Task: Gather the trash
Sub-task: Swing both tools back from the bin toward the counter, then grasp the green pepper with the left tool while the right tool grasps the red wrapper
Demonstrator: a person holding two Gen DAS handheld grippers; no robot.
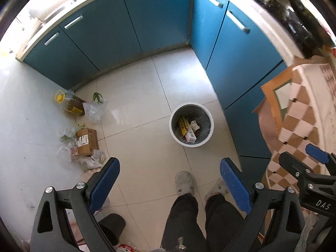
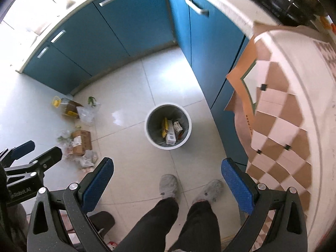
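Note:
A white trash bin (image 1: 191,124) (image 2: 168,127) stands on the tiled floor with boxes inside. Trash lies to its left: a brown cardboard box (image 1: 87,141) (image 2: 80,141), crumpled plastic bags (image 1: 93,110) (image 2: 86,113), an oil bottle with a yellow cap (image 1: 70,103) (image 2: 65,107) and green scraps (image 1: 97,97). My left gripper (image 1: 170,168) is open and empty, held high above the floor. My right gripper (image 2: 168,166) is open and empty too, at the same height; it also shows in the left wrist view (image 1: 302,153).
Blue cabinets (image 1: 147,21) (image 2: 105,31) line the far and right sides. A checkered cardboard box (image 1: 298,113) (image 2: 279,109) stands at the right. The person's legs and grey slippers (image 1: 184,183) (image 2: 168,185) are below the grippers. A black container (image 1: 112,229) is at the lower left.

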